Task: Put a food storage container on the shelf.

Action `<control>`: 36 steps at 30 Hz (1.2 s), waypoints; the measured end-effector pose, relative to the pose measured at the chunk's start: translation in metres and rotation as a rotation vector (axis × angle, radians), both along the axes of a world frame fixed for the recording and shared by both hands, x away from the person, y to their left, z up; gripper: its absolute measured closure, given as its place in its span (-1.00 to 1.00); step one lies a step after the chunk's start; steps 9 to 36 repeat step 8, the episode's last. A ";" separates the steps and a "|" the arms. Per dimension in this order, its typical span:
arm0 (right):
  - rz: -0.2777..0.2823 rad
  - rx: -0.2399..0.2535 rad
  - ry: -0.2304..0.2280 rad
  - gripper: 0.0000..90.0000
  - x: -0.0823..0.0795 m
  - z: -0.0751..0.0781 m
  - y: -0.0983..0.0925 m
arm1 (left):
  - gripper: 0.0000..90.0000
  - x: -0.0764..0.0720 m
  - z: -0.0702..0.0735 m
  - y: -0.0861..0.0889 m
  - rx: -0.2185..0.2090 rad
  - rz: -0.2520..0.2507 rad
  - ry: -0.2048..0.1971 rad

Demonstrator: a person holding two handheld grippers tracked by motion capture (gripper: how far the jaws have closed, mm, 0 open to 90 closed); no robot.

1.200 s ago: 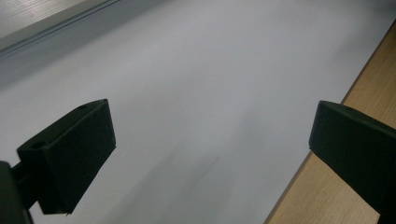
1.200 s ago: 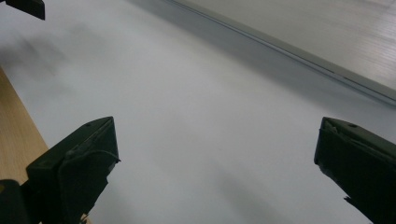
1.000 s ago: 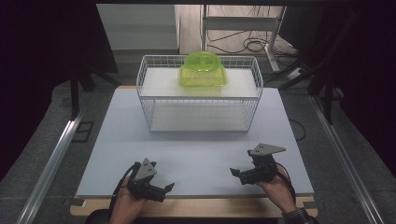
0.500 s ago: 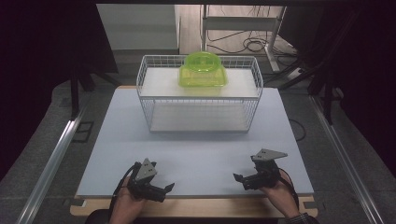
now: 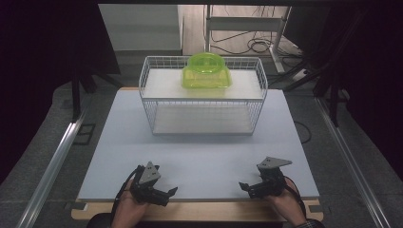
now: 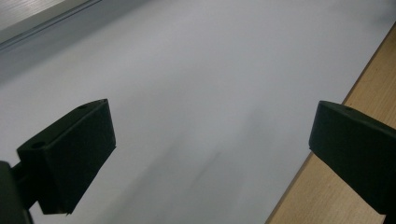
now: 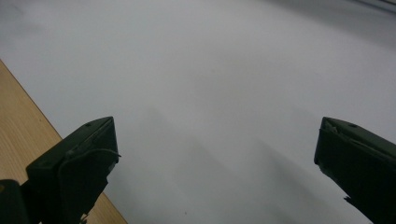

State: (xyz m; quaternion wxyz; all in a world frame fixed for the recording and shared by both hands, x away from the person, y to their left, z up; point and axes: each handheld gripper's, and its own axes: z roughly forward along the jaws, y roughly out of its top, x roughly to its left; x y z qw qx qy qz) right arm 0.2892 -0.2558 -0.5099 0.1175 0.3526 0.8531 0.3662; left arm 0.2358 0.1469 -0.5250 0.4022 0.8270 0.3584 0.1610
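Observation:
A translucent green plastic container sits on the upper shelf of a white wire basket rack at the far middle of the table. My left gripper rests near the front edge at the left, jaws wide apart and pointing right, nothing between them. Over at the right front my right gripper points left, also open and empty. In the left gripper view both black fingers hover over the white tabletop. The right gripper view has its fingers spread over the same white surface.
The white board lies on a wooden table whose bare strip runs along the front edge. Metal rails flank both sides. Cables and a table leg lie on the floor behind the rack.
My right gripper has dropped lower and come back toward the front edge of the table. The left gripper has barely moved.

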 end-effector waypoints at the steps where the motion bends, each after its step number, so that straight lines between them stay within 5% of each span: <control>1: 0.002 -0.006 0.001 -1.00 0.000 -0.001 0.000 | -0.99 0.000 0.000 0.000 0.001 0.000 0.001; 7: 0.005 -0.046 0.011 -1.00 -0.002 -0.006 -0.001 | -0.99 0.001 0.000 -0.001 0.004 -0.001 0.002; 36: 0.005 -0.047 0.011 -1.00 -0.002 -0.006 -0.001 | -0.99 0.001 0.000 -0.001 0.004 -0.001 0.002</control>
